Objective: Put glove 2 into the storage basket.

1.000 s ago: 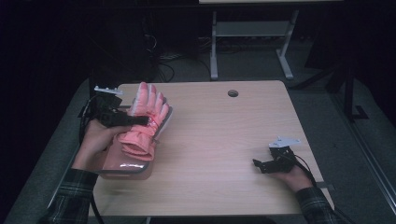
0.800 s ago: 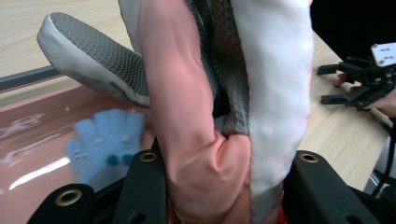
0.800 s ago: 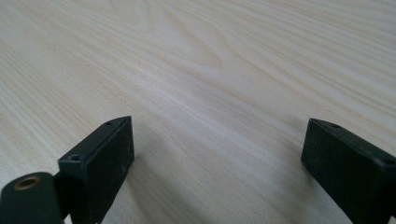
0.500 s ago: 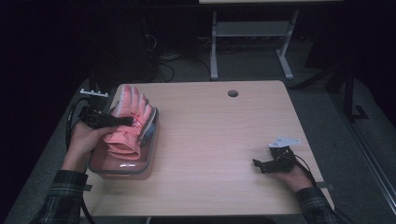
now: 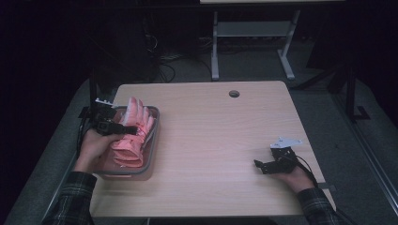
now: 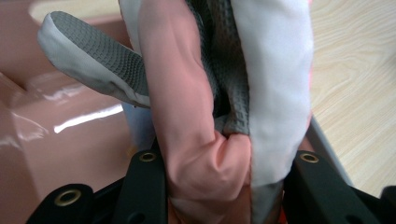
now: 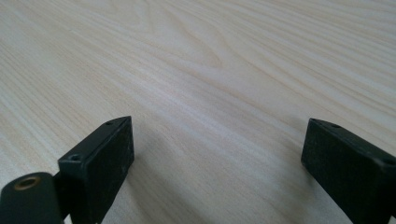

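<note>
- Left claw clamped on pink gloves, held over the pink tray at the table's left edge.
- Right claw wide open, empty, on bare wood, well apart.
- Cable hole far side.

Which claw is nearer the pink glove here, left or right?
Left. The left claw is shut on the pink glove, holding it over the pink tray. The right claw rests open on the table, far across from the glove.

Dim office or lab room: pale wood desk surface with cable grommet hole, grey carpet, tangled floor cables, metal desk legs behind
</note>
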{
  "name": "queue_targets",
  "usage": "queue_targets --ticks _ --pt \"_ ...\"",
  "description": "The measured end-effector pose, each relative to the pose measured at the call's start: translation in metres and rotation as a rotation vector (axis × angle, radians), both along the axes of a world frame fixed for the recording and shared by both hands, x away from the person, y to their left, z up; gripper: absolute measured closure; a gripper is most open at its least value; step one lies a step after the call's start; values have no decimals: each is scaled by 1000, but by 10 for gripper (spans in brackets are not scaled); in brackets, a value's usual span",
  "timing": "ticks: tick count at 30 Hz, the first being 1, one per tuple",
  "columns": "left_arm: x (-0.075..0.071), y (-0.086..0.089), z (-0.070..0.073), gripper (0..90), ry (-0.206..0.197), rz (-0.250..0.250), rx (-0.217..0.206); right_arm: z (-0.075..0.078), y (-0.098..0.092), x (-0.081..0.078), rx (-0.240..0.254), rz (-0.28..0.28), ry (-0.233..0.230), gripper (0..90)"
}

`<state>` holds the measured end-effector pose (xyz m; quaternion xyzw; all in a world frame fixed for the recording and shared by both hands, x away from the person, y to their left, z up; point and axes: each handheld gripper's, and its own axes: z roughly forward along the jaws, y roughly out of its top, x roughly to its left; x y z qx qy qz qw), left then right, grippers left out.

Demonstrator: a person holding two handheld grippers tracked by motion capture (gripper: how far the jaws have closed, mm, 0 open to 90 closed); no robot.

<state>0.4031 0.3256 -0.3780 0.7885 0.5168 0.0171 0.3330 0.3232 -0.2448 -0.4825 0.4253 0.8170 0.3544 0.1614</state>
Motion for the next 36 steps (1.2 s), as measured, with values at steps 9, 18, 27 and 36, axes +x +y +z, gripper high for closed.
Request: queue_targets --ticks 9,18,27,36 --pt "1 -7 -22 612 28 -12 32 0 0 0 0 0 0 89" --pt "0 -3 -26 524 26 -19 2 0 0 0 0 0 0 89" --pt "-3 2 -7 189 -40 -32 10 0 0 0 1 -1 0 89" --pt "-10 13 23 150 -123 -13 12 0 0 0 0 -1 0 89"
